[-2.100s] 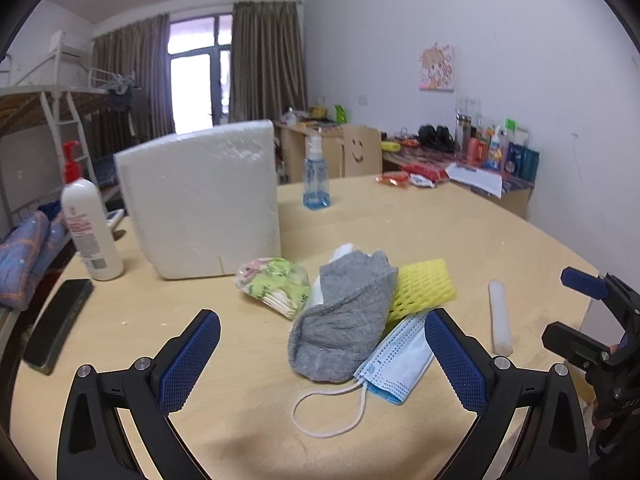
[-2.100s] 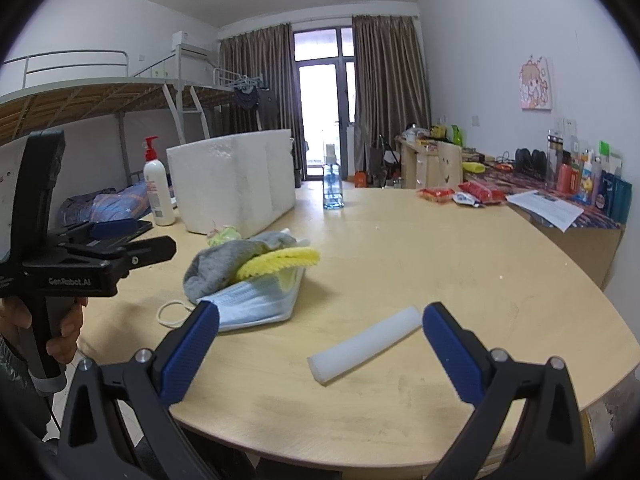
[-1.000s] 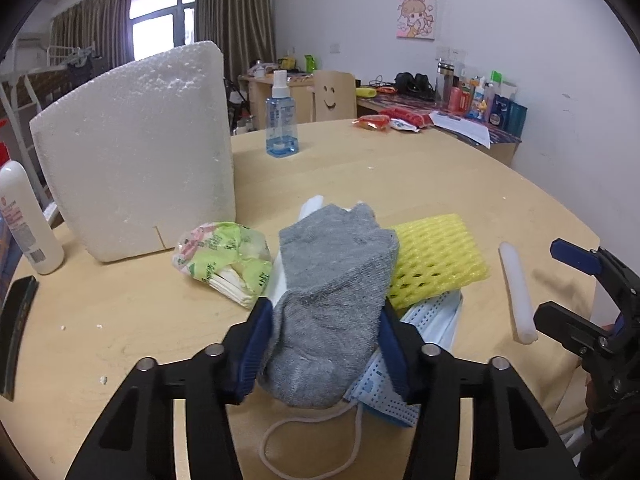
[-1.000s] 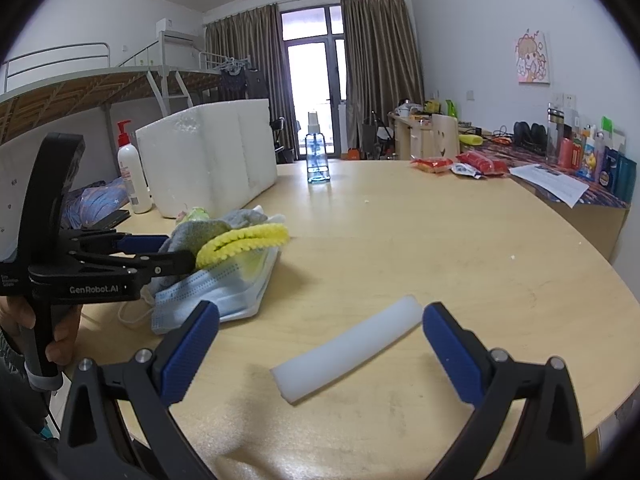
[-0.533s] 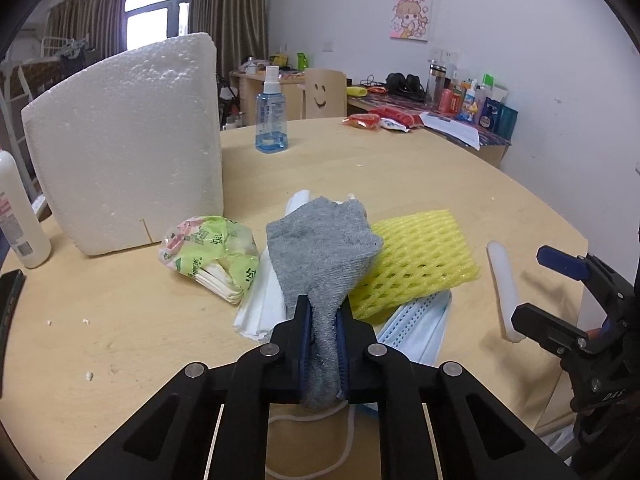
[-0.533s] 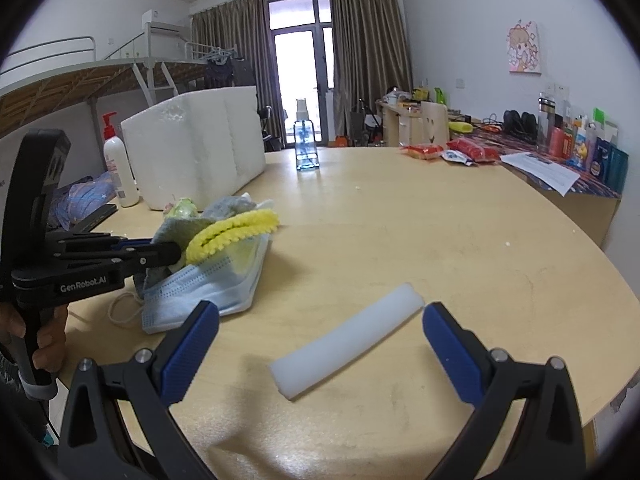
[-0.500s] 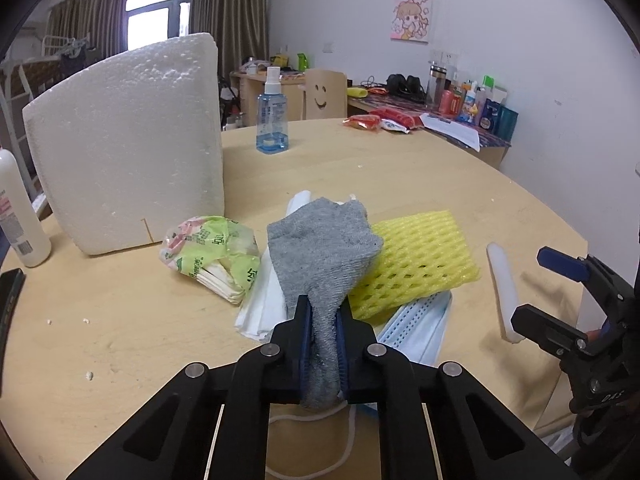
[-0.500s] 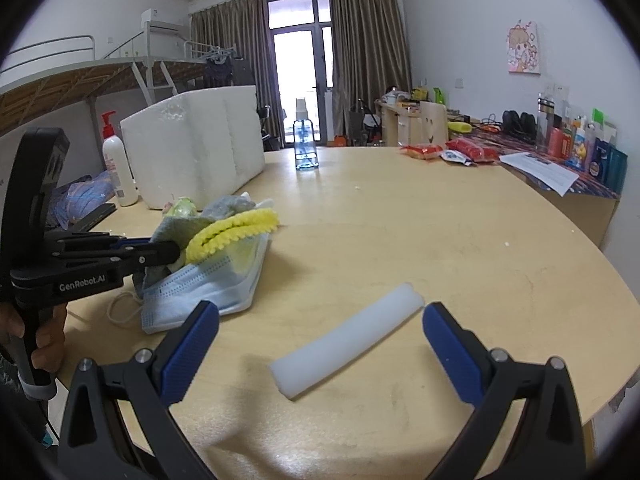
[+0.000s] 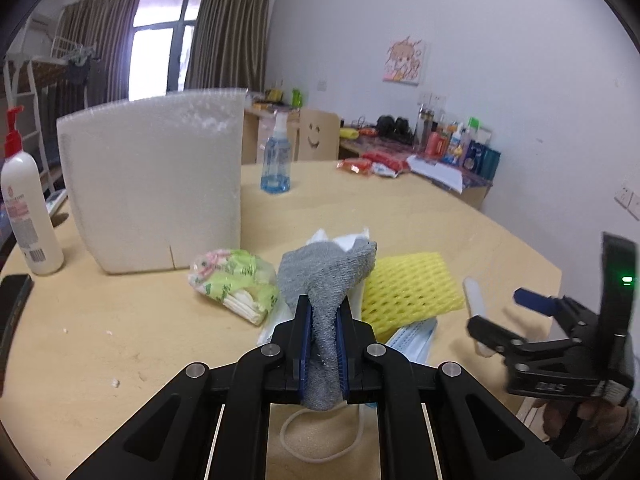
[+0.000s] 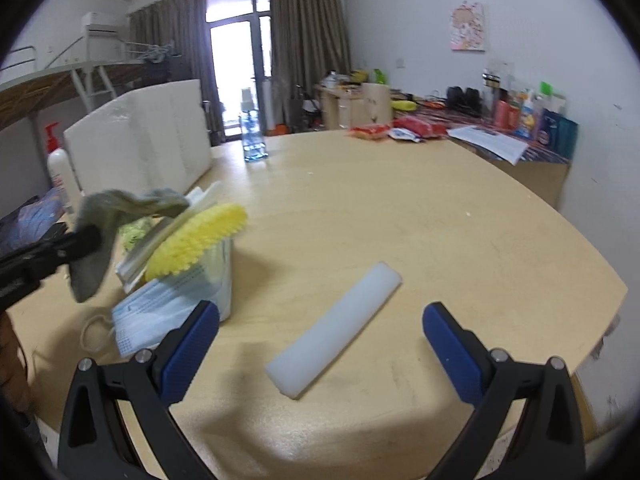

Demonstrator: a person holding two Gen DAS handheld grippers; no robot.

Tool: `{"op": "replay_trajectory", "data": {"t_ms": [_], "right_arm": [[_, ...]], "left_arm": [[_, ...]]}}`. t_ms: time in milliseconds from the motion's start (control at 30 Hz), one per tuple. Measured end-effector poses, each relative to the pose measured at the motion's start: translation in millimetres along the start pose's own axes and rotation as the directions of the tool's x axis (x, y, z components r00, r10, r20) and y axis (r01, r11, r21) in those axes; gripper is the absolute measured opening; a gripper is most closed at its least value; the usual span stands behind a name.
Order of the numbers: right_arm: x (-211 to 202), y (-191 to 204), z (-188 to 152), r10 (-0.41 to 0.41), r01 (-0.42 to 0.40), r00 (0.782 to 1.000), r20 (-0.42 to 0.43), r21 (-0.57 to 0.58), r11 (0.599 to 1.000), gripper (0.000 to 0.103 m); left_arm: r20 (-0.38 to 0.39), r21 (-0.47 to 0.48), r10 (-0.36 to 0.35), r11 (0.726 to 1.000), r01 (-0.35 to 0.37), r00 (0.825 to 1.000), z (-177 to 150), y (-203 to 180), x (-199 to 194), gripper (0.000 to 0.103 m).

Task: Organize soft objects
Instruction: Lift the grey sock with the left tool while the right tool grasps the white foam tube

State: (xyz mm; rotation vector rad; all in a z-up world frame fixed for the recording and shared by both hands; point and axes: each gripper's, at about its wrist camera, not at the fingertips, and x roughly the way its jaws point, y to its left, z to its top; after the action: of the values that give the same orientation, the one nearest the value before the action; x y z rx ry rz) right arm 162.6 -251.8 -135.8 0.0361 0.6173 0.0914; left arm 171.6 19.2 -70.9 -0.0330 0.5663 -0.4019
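Observation:
My left gripper (image 9: 323, 320) is shut on a grey sock (image 9: 326, 276) and lifts it off the pile; the sock also hangs from it in the right wrist view (image 10: 116, 212). Under it lie a yellow foam net (image 9: 408, 284), a blue face mask (image 10: 168, 304), white folded tissues (image 10: 160, 240) and a green patterned tissue pack (image 9: 232, 280). My right gripper (image 10: 320, 344) is open just in front of a white foam stick (image 10: 336, 324) on the table.
A white foam box (image 9: 152, 188) stands behind the pile. A lotion bottle (image 9: 24, 208) and a black phone (image 9: 12, 304) are at the left, a blue spray bottle (image 9: 276, 160) further back. The round table's edge (image 10: 600, 320) is close on the right.
My left gripper closed on the grey sock and has raised it off the pile. My right gripper has moved closer to the white foam stick and stays open.

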Motion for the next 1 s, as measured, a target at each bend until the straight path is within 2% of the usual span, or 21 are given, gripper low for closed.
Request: {"op": "replay_trajectory", "data": {"t_ms": [300, 533, 633, 767, 833, 1000], "right_arm": [[4.4, 2.3, -0.8, -0.089, 0.090, 0.996, -0.032, 0.036, 0.995, 0.102], [14.8, 3.8, -0.6, -0.128, 0.133, 0.989, -0.071, 0.059, 0.989, 0.076], [18.3, 3.1, -2.1, -0.154, 0.160, 0.984, -0.090, 0.064, 0.985, 0.070], [20.8, 4.5, -3.1, -0.163, 0.170, 0.982, -0.100, 0.061, 0.984, 0.068], [21.8, 6.1, -2.2, -0.167, 0.174, 0.980, -0.103, 0.056, 0.983, 0.061], [22.4, 13.3, -1.8, -0.175, 0.181, 0.979, -0.105, 0.055, 0.982, 0.050]], "left_arm": [[0.072, 0.000, -0.005, 1.000, 0.005, 0.997, -1.5, 14.5, -29.7, 0.012], [0.121, 0.011, 0.017, 1.000, -0.018, 0.993, -4.5, 17.5, -45.8, 0.012], [0.130, 0.009, 0.011, 1.000, -0.013, 0.991, -5.7, 19.4, -48.4, 0.012], [0.131, 0.002, 0.011, 1.000, -0.012, 0.991, -7.7, 24.5, -50.2, 0.012], [0.132, -0.009, 0.014, 1.000, -0.013, 0.991, -8.2, 28.3, -50.9, 0.012], [0.130, -0.026, 0.024, 0.999, -0.021, 0.991, -11.2, 32.9, -51.7, 0.012]]}}
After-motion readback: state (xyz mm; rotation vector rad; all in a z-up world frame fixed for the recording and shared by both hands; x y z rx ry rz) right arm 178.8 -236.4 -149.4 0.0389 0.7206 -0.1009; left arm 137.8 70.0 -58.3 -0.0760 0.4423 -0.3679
